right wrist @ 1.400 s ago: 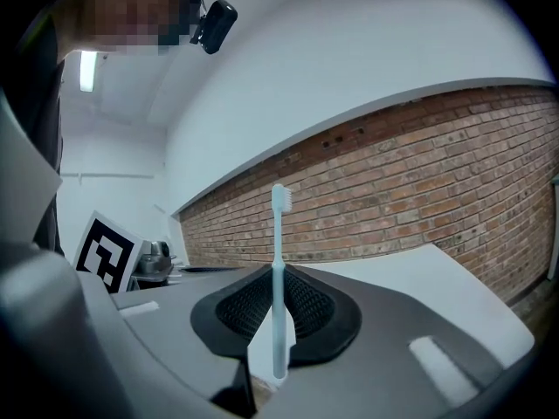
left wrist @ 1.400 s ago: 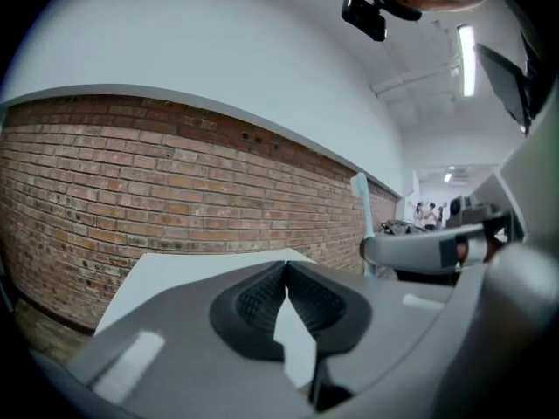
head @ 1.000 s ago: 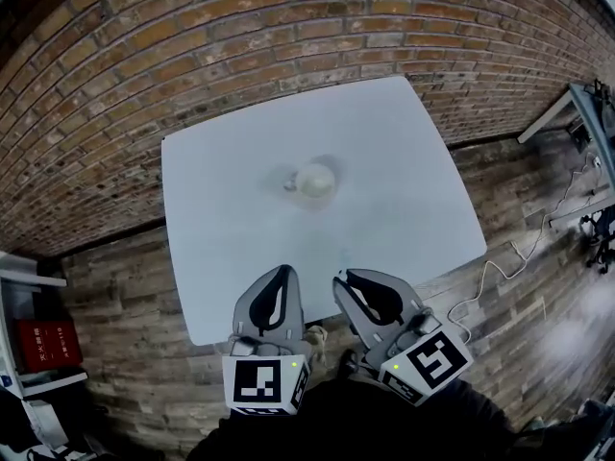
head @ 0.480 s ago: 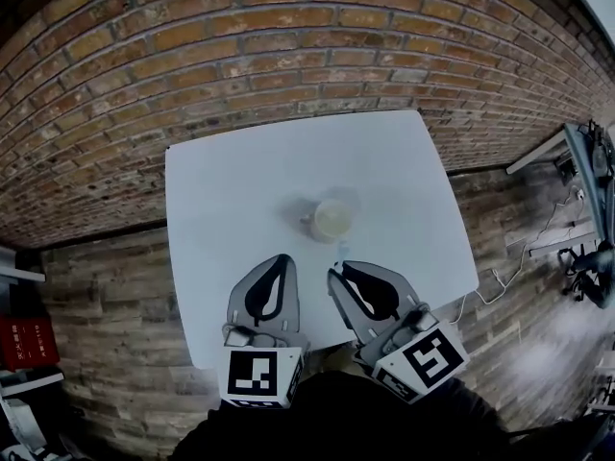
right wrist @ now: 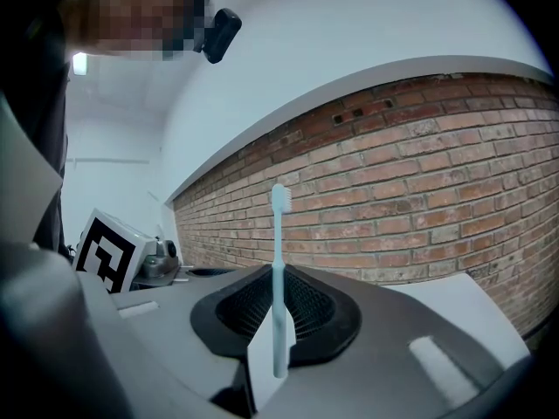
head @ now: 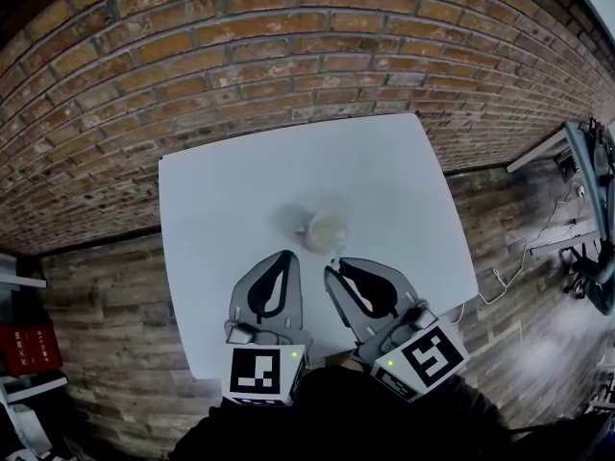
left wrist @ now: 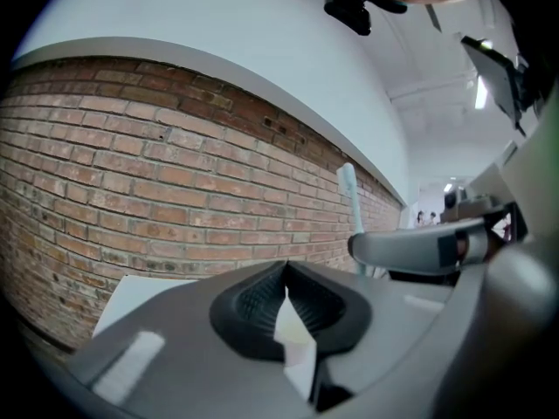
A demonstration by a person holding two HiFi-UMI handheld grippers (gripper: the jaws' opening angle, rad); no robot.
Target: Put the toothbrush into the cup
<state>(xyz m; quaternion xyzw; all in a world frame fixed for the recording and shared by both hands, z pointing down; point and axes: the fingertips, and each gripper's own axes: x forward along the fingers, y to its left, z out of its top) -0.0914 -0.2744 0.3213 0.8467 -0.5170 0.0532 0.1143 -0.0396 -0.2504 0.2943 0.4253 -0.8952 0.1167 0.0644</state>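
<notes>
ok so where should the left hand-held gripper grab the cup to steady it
The cup stands upright with its mouth open, so pinch its rim wall, one jaw inside, probably from the near left, where the left hand-held gripper is; the right hand-held gripper holds the toothbrush at its near right.

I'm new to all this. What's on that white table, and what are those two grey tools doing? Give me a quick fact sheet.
Surface: white table, with a brick wall behind it
On the table: one pale cup, upright
Right side: right hand-held gripper closed on a light blue toothbrush, which is upright with its bristles on top
Left side: left hand-held gripper with jaws together, holding nothing
Layout: both grippers at the table's near edge, the cup just beyond them
Status: toothbrush not yet in the cup
</notes>
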